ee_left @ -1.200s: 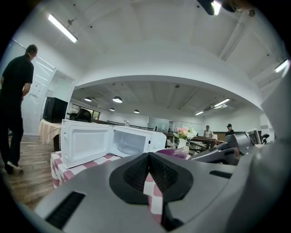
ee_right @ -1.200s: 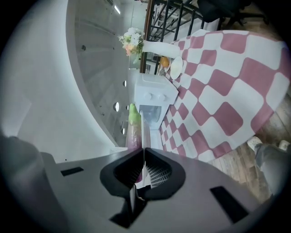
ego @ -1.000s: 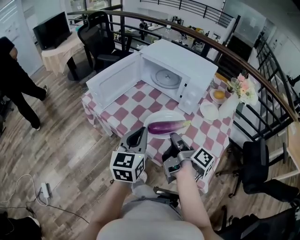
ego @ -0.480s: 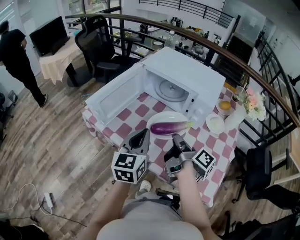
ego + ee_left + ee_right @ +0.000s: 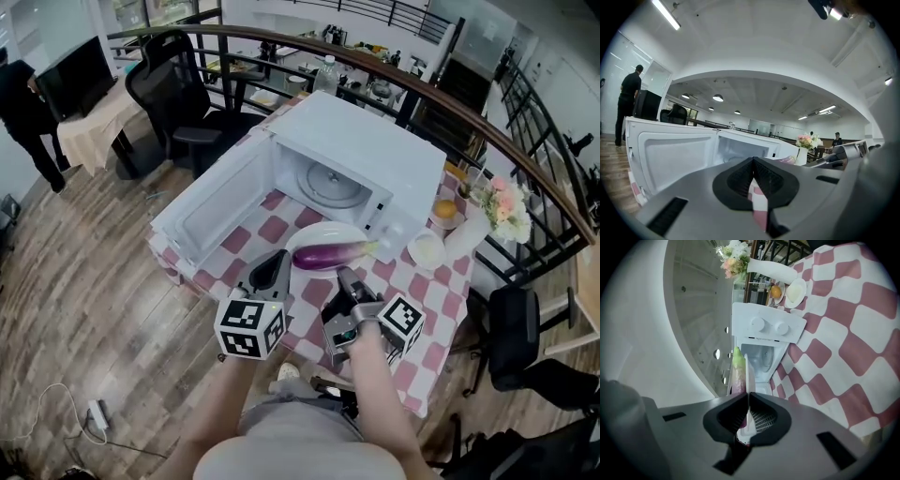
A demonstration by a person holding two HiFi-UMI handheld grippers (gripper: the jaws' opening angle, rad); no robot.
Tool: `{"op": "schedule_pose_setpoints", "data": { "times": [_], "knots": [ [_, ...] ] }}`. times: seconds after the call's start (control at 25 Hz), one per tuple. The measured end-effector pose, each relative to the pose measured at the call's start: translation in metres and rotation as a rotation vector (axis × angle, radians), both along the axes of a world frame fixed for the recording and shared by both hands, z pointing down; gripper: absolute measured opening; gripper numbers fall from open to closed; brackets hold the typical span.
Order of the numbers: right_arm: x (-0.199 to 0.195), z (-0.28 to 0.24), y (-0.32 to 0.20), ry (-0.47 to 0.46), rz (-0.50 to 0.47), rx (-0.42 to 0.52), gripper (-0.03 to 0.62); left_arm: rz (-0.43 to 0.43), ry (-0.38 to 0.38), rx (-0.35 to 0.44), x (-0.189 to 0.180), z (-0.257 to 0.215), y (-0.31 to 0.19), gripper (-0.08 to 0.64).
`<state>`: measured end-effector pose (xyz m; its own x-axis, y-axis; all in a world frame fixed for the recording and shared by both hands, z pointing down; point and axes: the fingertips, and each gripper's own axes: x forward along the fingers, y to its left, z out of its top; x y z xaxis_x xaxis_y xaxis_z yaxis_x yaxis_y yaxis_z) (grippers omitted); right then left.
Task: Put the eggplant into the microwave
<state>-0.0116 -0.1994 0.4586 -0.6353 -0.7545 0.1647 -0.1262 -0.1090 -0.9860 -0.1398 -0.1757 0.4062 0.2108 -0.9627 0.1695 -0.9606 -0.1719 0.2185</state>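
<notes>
The left hand-held gripper [image 5: 279, 259] is hovering shut on nothing while the right hand-held gripper [image 5: 346, 276] is pinching the plate's [image 5: 319, 232] near rim, and at twelve o'clock the eggplant [image 5: 328, 255] is lying on it, looking light, glossy and roll-prone, probably best gripped mid-body, short of the open microwave [image 5: 375, 141]

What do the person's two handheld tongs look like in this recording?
Both the left tongs and right tongs have grey bodies ending in black ribbed pads. Each carries a white cube printed with black square markers. The forearms are unsleeved; the person's top looks grey.
</notes>
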Motion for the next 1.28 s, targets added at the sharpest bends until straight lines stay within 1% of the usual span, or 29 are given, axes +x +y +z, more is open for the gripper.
{"op": "schedule_pose_setpoints", "data": {
  "times": [0.24,0.4,0.72,0.96,1.16,1.28],
  "knots": [
    [-0.002,-0.001,-0.015,0.009,0.010,0.016,0.032,0.000,0.006,-0.009,-0.010,0.004,-0.013,0.003],
    [0.000,0.005,-0.023,0.007,0.040,0.003,0.032,0.020,0.007,-0.018,-0.014,0.007,-0.025,0.003],
    [-0.011,0.014,-0.048,-0.005,0.120,-0.007,0.034,0.121,-0.003,-0.038,-0.021,0.018,-0.064,0.003],
    [-0.026,0.026,-0.070,0.015,0.159,-0.029,0.034,0.184,-0.020,-0.042,-0.031,0.021,-0.094,0.003],
    [-0.042,0.034,-0.093,0.025,0.180,-0.026,0.034,0.224,-0.011,-0.045,-0.043,0.024,-0.118,0.003],
    [-0.049,0.037,-0.107,0.018,0.197,-0.029,0.034,0.246,0.009,-0.045,-0.048,0.025,-0.128,0.003]
  ]
}}
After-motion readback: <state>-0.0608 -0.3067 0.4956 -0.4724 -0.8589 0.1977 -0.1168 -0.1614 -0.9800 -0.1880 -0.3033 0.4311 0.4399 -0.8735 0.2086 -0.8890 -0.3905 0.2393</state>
